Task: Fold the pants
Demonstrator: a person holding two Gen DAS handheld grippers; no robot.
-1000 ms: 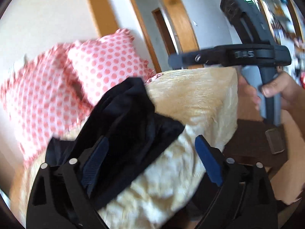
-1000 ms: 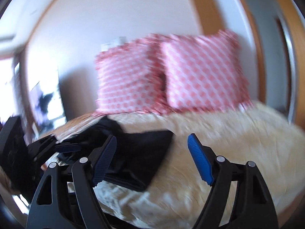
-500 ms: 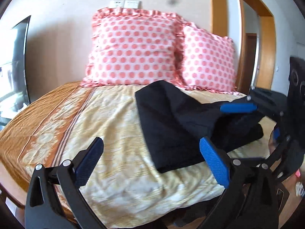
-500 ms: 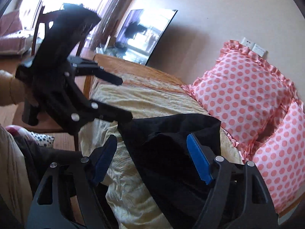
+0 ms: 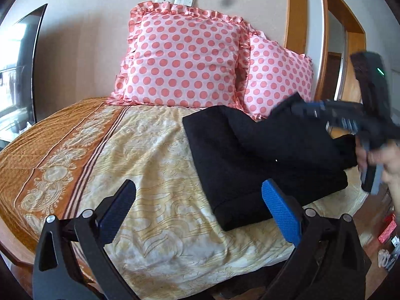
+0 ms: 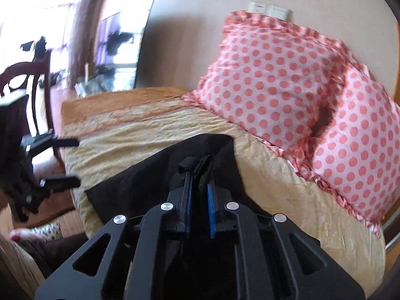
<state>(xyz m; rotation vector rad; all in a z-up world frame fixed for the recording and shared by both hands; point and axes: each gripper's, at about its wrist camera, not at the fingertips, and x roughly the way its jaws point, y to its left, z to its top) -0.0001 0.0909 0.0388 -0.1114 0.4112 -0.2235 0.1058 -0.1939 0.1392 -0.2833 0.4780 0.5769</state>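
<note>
Black pants [image 5: 250,165] lie partly folded on the right side of the bed [image 5: 150,150], their near corner by the front edge. In the left wrist view my left gripper [image 5: 197,187] stands open over bare bedspread, left of the pants and touching nothing. My right gripper [image 5: 322,115], blurred and held by a hand [image 5: 385,160], is at the pants' far right edge. In the right wrist view my right gripper [image 6: 198,172] is closing its jaws, with a bunched fold of the pants [image 6: 150,182] pinched between the pads. My left gripper [image 6: 62,161] shows open at the left.
Two pink polka-dot pillows [image 5: 185,60] [image 5: 275,80] lean on the wall at the head of the bed. A TV screen [image 5: 17,62] stands at the left, a wooden door frame [image 5: 297,37] at the right. A dark chair [image 6: 25,87] stands beside the bed.
My right gripper swung in over the pants and its jaws closed on a fold of the black cloth. My left gripper rolled level, drew off the pants and then kept still, open.
</note>
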